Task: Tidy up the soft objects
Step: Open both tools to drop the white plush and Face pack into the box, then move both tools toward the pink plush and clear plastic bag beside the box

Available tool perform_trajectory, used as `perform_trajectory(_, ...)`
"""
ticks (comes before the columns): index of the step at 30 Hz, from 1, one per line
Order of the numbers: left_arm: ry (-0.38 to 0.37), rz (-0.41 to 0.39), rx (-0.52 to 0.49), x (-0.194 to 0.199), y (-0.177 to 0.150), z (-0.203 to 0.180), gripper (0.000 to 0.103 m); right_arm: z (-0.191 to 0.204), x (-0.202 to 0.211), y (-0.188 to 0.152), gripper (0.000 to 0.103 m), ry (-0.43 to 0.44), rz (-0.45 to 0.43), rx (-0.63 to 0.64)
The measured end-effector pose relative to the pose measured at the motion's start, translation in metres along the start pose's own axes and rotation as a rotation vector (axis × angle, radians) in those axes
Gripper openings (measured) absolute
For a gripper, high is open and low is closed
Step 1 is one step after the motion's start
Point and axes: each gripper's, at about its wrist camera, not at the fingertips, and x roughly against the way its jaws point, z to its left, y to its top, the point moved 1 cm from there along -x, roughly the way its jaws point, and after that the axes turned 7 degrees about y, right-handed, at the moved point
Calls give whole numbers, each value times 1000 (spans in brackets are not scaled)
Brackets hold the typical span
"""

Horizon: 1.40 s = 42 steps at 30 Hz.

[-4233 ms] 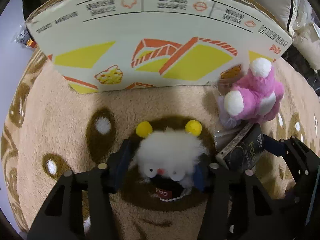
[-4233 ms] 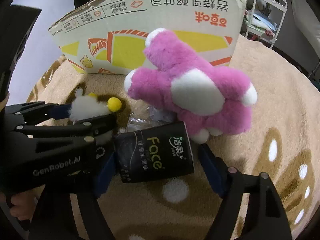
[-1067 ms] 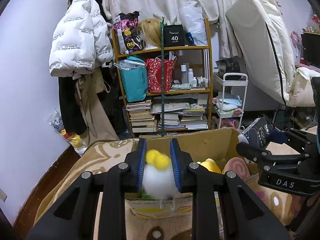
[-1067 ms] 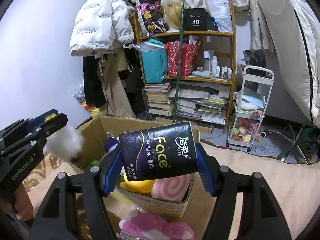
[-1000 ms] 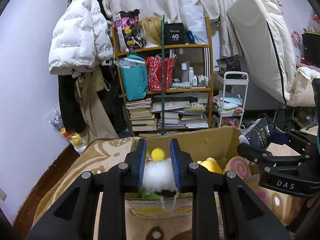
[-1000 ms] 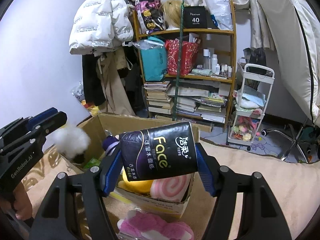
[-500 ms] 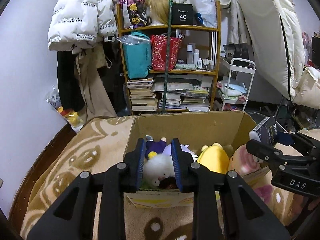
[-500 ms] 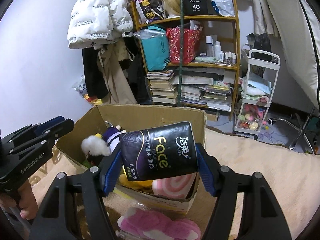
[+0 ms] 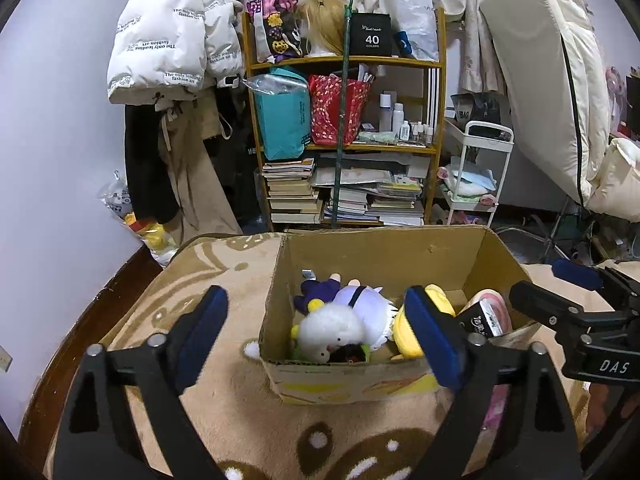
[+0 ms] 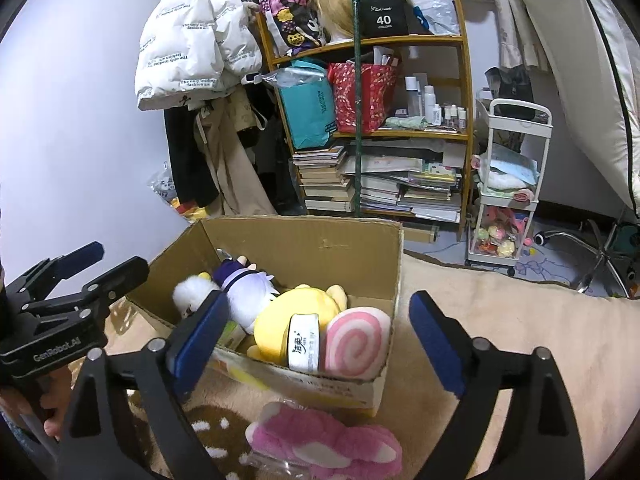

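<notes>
An open cardboard box [image 9: 384,252] stands on the beige rug. In it lie the white fluffy toy [image 9: 332,330], a purple-and-white plush [image 9: 360,300], a yellow plush [image 10: 296,316], a pink swirl cushion [image 10: 358,344] and the black tissue pack [image 10: 304,342], standing on end. My left gripper [image 9: 316,336] is open and empty above the box's near wall. My right gripper [image 10: 316,336] is open and empty above the box's right part. A pink plush [image 10: 324,440] lies on the rug in front of the box.
A wooden shelf [image 9: 348,128] with books and bags stands behind the box. A white trolley [image 10: 508,184] is to its right. A white jacket [image 9: 168,36] hangs on the left wall. A clear plastic wrapper [image 10: 276,462] lies by the pink plush.
Both grippers opened. The white fluffy toy dropped into the box's left side, and the tissue pack dropped between the yellow plush and the pink cushion.
</notes>
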Motion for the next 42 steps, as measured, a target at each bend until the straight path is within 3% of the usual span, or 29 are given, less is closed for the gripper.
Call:
perform_trajectory(18, 14, 9, -23, 45, -19, -2, 97, 6, 57, -16, 103, -33, -10, -13)
perform_trajectory(42, 16, 92, -71, 68, -52, -13, 97, 17, 86, -45, 103, -32, 14, -43)
